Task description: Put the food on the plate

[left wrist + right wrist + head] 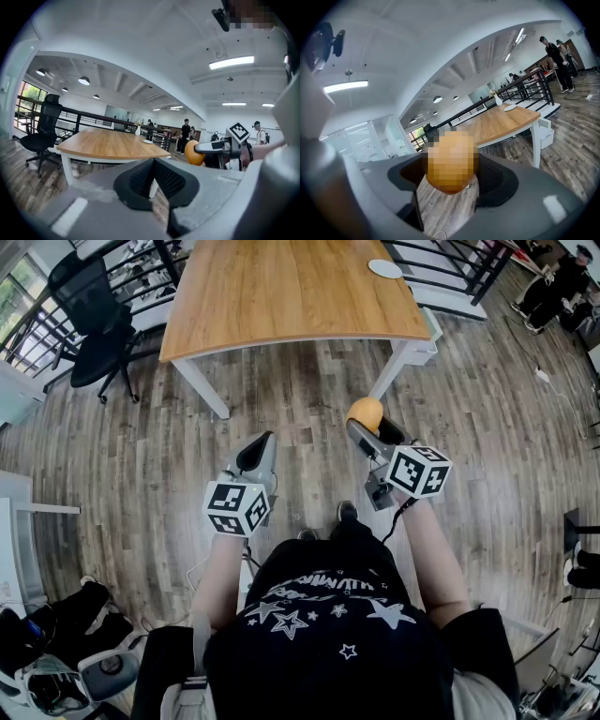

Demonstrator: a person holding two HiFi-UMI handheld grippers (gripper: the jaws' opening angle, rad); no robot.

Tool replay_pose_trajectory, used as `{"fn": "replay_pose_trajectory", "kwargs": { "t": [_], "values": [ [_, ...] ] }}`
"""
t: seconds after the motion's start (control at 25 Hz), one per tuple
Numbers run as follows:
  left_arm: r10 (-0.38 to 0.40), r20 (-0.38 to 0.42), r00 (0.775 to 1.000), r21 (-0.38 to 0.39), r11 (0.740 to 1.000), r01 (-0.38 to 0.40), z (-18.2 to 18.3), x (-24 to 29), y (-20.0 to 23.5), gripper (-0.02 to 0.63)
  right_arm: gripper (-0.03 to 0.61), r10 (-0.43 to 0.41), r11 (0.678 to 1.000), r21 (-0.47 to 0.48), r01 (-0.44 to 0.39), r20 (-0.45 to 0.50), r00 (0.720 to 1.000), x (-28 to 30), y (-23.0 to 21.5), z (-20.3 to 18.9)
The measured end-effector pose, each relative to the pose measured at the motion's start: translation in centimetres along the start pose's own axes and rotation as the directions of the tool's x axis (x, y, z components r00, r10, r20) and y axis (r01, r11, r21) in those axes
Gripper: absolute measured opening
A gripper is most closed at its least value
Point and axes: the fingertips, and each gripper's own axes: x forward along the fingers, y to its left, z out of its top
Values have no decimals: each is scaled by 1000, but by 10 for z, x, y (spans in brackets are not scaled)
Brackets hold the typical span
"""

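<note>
Jaws of the right gripper [367,426] clamp the round orange food [366,412] at centre frame, those of the left gripper [260,442] meet empty; a steady, level carry to the white plate [384,268], upper right on the table [281,296], looks best.

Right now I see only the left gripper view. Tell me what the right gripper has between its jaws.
Observer: In the right gripper view, a round orange piece of food sits between the right gripper's pads, which grip it on both sides.
Operator: Now give me the plate's place on the table.
Observer: In the head view, the white plate lies near the wooden table's far edge, toward its right end.
Operator: Tell me where the grippers are relative to the table.
Observer: From above, the left gripper and the right one both hang over the wood floor, short of the table's near edge.
</note>
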Motion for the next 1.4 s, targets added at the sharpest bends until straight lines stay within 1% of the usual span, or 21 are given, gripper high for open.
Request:
{"fn": "replay_pose_trajectory", "kwargs": {
  "t": [0.2, 0.6, 0.72, 0.84, 0.92, 1.0, 1.12, 1.28, 1.4],
  "values": [
    [-5, -8, 1000, -4, 1000, 5, -2, 0, -2, 2, 330, -1, 1000, -17, 0, -18, 1000, 0, 2, -4],
    [-21, -27, 999, -14, 1000, 21, -12, -3, -7, 2, 330, -10, 1000, -25, 9, -19, 1000, -5, 1, -6],
    [-23, -28, 999, -16, 1000, 22, -13, -5, -3, 2, 330, -33, 998, -51, 32, -36, 999, -4, 0, -10],
    [-21, -29, 999, 0, 1000, 21, -12, -7, 2, 2, 331, -59, 995, -79, 55, -47, 997, -2, -4, -11],
    [-21, -26, 999, 14, 1000, 22, -10, -7, 5, 2, 331, -60, 995, -80, 56, -47, 997, -2, -3, -10],
    [-22, -19, 1000, 11, 1000, 23, -7, -7, 10, 2, 331, -65, 995, -81, 61, -40, 997, -3, -4, -9],
    [-23, -21, 1000, 3, 1000, 23, -8, -2, 17, 2, 331, -73, 995, -73, 70, -33, 997, 1, -10, -6],
    [-27, -35, 999, 3, 1000, 27, -14, 10, 23, 2, 331, -77, 995, -72, 73, -48, 996, 11, -24, -3],
    [-16, -46, 999, 3, 1000, 16, -17, 20, 31, 2, 331, -74, 995, -71, 71, -49, 996, 24, -37, 3]
  ]
}}
